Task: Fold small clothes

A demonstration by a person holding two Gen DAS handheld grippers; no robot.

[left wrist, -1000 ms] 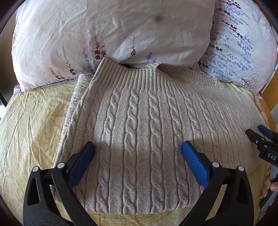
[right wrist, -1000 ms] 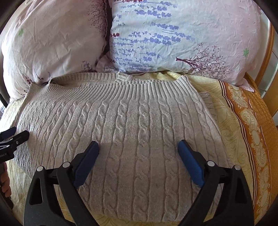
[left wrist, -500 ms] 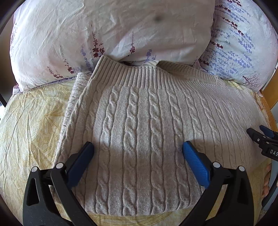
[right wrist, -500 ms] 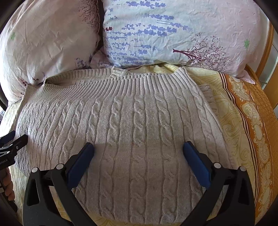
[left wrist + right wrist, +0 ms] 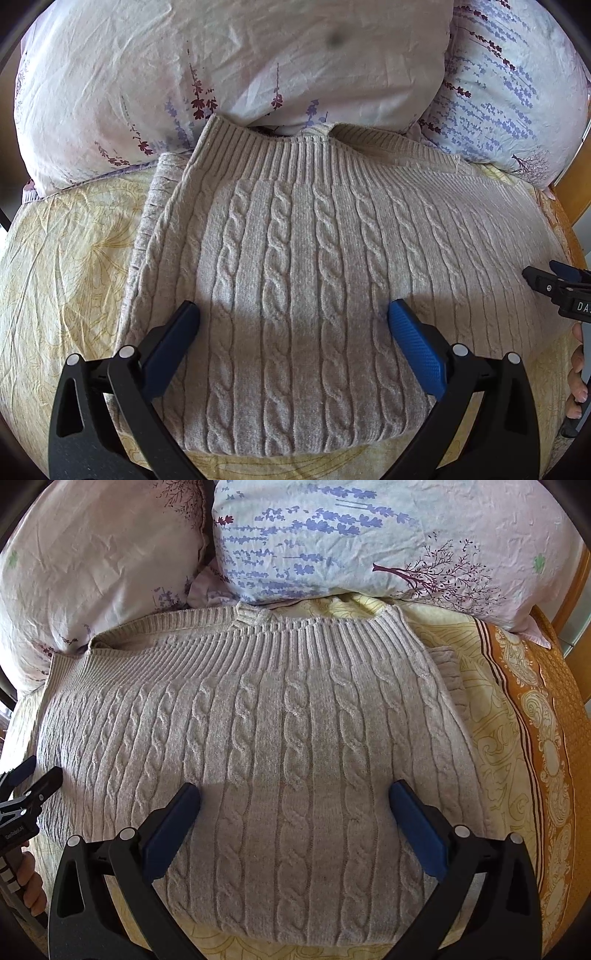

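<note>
A beige cable-knit sweater [image 5: 295,258] lies folded flat on the bed, its ribbed hem toward the pillows; it also fills the right wrist view [image 5: 266,738]. A sleeve edge sticks out at its left side [image 5: 151,206] and at its right side [image 5: 448,668]. My left gripper [image 5: 293,319] is open and empty, hovering over the near left part of the sweater. My right gripper [image 5: 293,797] is open and empty over the near right part. Each gripper shows at the edge of the other's view, the right one [image 5: 554,286] and the left one [image 5: 29,786].
Two floral pillows [image 5: 240,62] [image 5: 388,535] lean at the head of the bed, touching the sweater's far edge. A yellow patterned bedspread [image 5: 62,258] lies underneath, with an orange border [image 5: 554,738] at the right. A wooden bed frame [image 5: 580,576] stands far right.
Both grippers have edged forward over the sweater and stayed open. The sweater has not moved.
</note>
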